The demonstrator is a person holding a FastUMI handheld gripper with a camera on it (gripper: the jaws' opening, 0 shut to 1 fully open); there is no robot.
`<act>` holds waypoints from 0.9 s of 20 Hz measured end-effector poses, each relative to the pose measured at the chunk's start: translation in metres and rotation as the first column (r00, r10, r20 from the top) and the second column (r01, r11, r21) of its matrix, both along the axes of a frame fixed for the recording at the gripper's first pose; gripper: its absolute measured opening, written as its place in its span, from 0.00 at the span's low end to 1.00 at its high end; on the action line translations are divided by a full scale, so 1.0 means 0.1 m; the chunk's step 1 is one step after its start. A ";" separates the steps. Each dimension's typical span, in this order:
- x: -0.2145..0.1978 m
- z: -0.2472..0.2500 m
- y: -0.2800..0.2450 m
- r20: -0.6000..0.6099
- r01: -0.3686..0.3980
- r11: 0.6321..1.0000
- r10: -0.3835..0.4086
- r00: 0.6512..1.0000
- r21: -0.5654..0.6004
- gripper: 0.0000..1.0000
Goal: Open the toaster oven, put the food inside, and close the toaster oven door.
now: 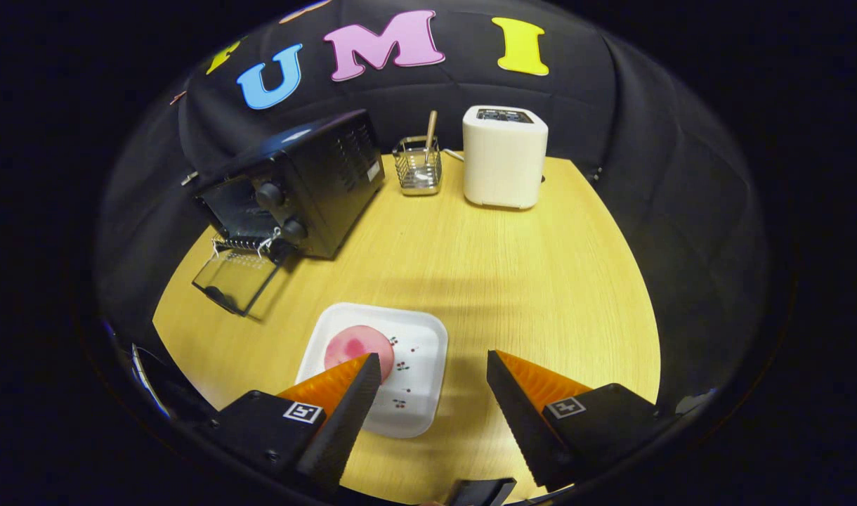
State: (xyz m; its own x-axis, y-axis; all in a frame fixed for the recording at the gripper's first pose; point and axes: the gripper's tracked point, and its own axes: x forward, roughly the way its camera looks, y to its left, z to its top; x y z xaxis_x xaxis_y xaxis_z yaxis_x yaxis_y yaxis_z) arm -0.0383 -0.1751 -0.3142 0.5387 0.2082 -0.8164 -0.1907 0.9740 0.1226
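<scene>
A black toaster oven point(309, 186) stands at the far left of the round wooden table, its glass door point(235, 281) folded down flat and open. A white square plate point(407, 379) lies just ahead of my fingers, toward the left one. On it rests a round pink piece of food point(355, 346), partly hidden behind my left fingertip point(362, 383). My gripper point(434, 365) hovers above the plate's near right part, open, with nothing between the orange-and-black fingers.
A white pop-up toaster point(504, 156) stands at the back of the table. Beside it, a wire utensil holder point(418, 167) carries a wooden stick. The bare wooden tabletop point(527, 281) spreads between the plate and these things.
</scene>
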 end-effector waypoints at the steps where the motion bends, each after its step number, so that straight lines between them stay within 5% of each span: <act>1: -0.04 -0.09 0.00 -0.031 0.006 1.000 -0.006 1.000 0.010 0.99; 10: -0.07 -0.48 -0.12 -0.131 0.033 0.999 -0.038 0.991 -0.040 0.97; 12: -0.05 -0.48 -0.16 -0.120 0.017 0.996 -0.027 0.992 -0.084 0.81; 13: -0.05 -0.50 -0.13 -0.127 0.013 0.997 -0.024 0.992 -0.081 0.66; 16: -0.08 -0.55 -0.06 -0.168 0.011 0.998 -0.021 0.986 -0.061 0.54; 18: -0.12 -0.52 0.01 -0.218 0.039 0.999 -0.044 0.975 -0.028 0.30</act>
